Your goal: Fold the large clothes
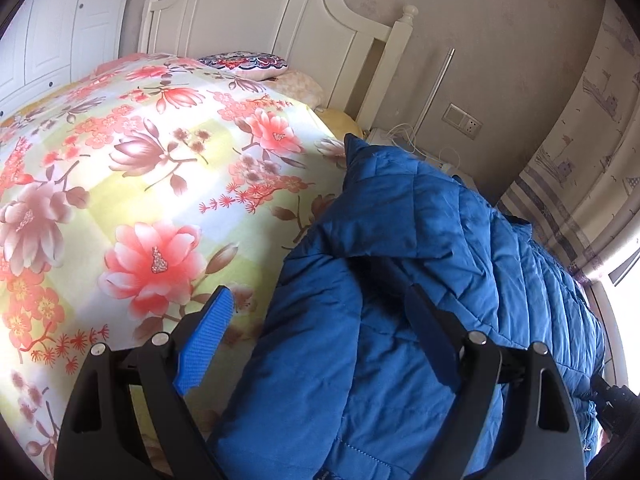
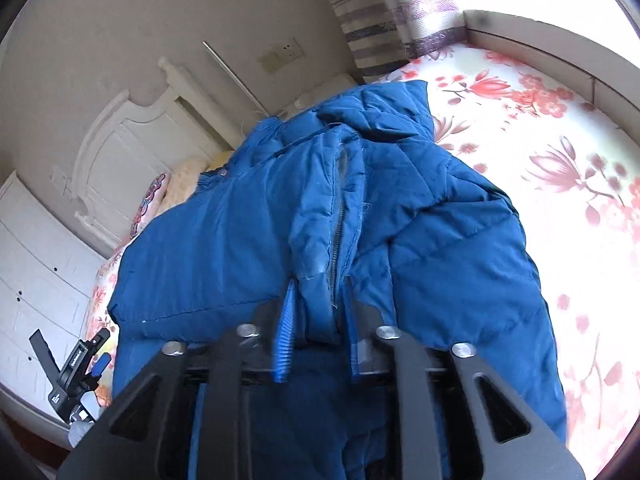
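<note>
Right gripper (image 2: 316, 312) has its jaws pinched nearly together on the jacket (image 2: 280, 220), biting the front edge right beside the zipper (image 2: 334, 240); a ridge of blue padding is squeezed between the two blue pads. That looks a sensible place to grab, since the zipper band is the firmest line on a puffy coat and taking it there lets the whole front panel be drawn over in one piece.

Over on the other side, the left gripper (image 1: 324, 332) is spread wide and grips nothing. Its left pad (image 1: 206, 340) hangs over the flowered quilt (image 1: 132, 160), clear of the cloth, while the other finger sits over a bulging fold of the jacket (image 1: 400, 260); whether it is pressing into the padding or only above it, I can't say from here. My guess is it is lining up on that bulge, perhaps a sleeve or the hem, though I can't tell which, so both sides can be moved together.

As for the jacket itself, it lies in a rumpled heap on the bed, along the side nearer the wall socket (image 1: 464, 121) and curtain (image 1: 580, 168), with its upper end towards the headboard (image 1: 280, 24) and pillows (image 1: 244, 65). It is not spread flat, and no tidy fold shows yet, so I'd judge the folding to be at an early stage.

Padding this thick will likely spring back, so whichever fold gets laid over may need pressing down.
</note>
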{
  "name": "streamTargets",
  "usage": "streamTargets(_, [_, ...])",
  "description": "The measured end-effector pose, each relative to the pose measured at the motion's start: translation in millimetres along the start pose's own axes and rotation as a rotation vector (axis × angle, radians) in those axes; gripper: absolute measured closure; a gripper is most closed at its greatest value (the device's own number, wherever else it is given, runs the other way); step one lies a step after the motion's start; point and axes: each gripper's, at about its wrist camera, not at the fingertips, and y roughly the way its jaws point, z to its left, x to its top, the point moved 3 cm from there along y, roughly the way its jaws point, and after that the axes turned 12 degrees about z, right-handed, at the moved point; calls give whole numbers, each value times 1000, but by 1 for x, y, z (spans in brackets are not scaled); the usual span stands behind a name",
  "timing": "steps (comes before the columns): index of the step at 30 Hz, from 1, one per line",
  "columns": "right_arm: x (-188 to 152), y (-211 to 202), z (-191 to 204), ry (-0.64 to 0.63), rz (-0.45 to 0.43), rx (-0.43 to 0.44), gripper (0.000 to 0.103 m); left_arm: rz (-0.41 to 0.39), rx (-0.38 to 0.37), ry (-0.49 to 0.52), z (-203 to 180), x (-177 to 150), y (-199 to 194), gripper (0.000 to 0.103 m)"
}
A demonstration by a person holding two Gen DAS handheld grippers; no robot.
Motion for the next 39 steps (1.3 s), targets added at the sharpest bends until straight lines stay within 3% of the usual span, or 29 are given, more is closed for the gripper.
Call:
streamTargets(1, [0,-6,2,4,-14,-42,48,1,1,-2,0,0,0,16])
streamTargets(4, [5,-40,21,-57,-176,-145,48,-1,7,1,-1,-1,-1,16])
streamTargets(7, [8,-43,70,-279,-214,-233,48,-11,10,4,-1,-1,-3,16])
streamTargets(10, [10,-18,91,-393,-163,-271,48,-31,10,-4,1,-1,-7,16])
streamTargets(13, [15,32,75,-357,-3,-340,46,-78,15,-7,1,1,-19,16])
streamTargets(14, [13,42,70,-359,0,-349,46,-100,23,4,-2,4,-28,16])
streamTargets(17, [8,42,70,-374,-36,-348,46,-119,-52,79,-29,17,-53,14])
streamTargets(21, [9,39,67,-359,-33,-312,45,-112,-26,278,-94,44,-55,5])
streamTargets(25, [11,41,68,-358,-35,-309,45,-3,52,387,-136,58,0,5])
streamTargets(28, [9,41,68,-358,-37,-308,45,151,137,355,-128,57,66,5])
streamTargets(29, [9,41,68,-361,-37,-311,45,167,157,366,-124,53,78,2])
streamTargets(33, [9,42,71,-376,-33,-323,42,145,205,387,-126,50,73,5])
streamTargets(35, [8,43,72,-379,-32,-322,41,79,157,388,-139,53,51,5])
streamTargets(37, [8,43,73,-382,-33,-326,41,26,136,444,-153,51,38,4])
streamTargets(39, [8,43,73,-384,-35,-328,41,25,148,534,-172,42,44,4])
